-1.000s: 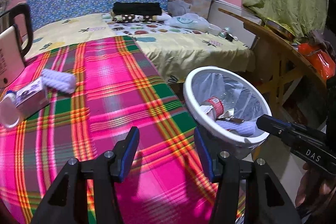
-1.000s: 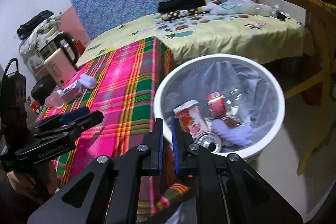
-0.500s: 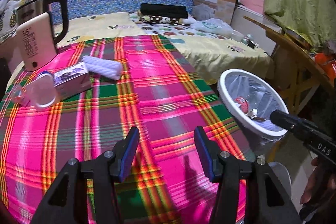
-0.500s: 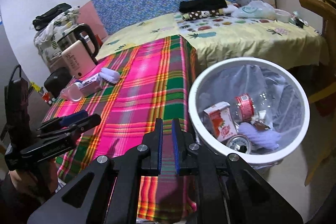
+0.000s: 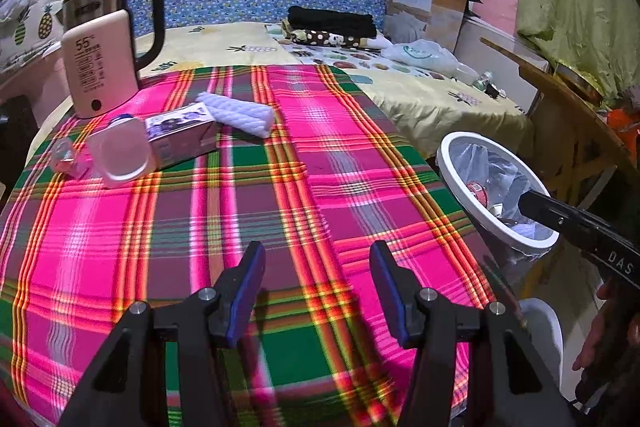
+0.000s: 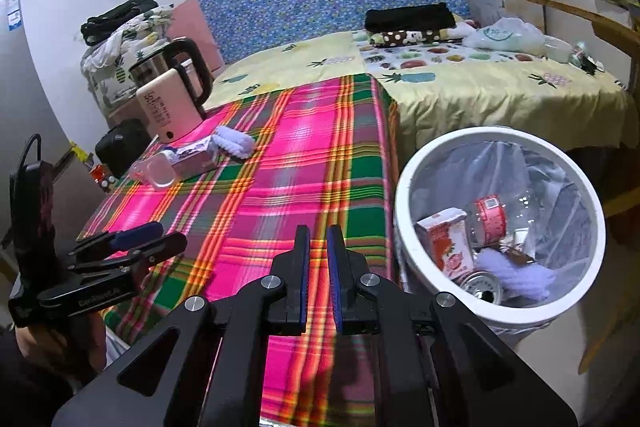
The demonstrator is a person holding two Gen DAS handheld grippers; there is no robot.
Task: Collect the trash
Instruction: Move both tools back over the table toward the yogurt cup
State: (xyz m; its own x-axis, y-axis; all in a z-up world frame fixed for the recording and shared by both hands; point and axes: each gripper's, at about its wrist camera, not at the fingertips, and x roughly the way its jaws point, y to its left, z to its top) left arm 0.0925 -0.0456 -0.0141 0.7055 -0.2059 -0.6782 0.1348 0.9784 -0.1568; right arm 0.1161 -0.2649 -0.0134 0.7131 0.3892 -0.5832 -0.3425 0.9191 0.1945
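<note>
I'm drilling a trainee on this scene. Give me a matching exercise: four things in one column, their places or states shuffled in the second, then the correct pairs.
Things:
1. left gripper
2. right gripper
3. red carton
4. kettle

Places or states:
A. lying inside the white bin
B. jaws nearly together, nothing between them
C. standing upright at the far corner of the plaid cloth
D. jaws wide apart, empty, over the cloth

Pairs: 1-D, 2-B, 3-A, 4-C
</note>
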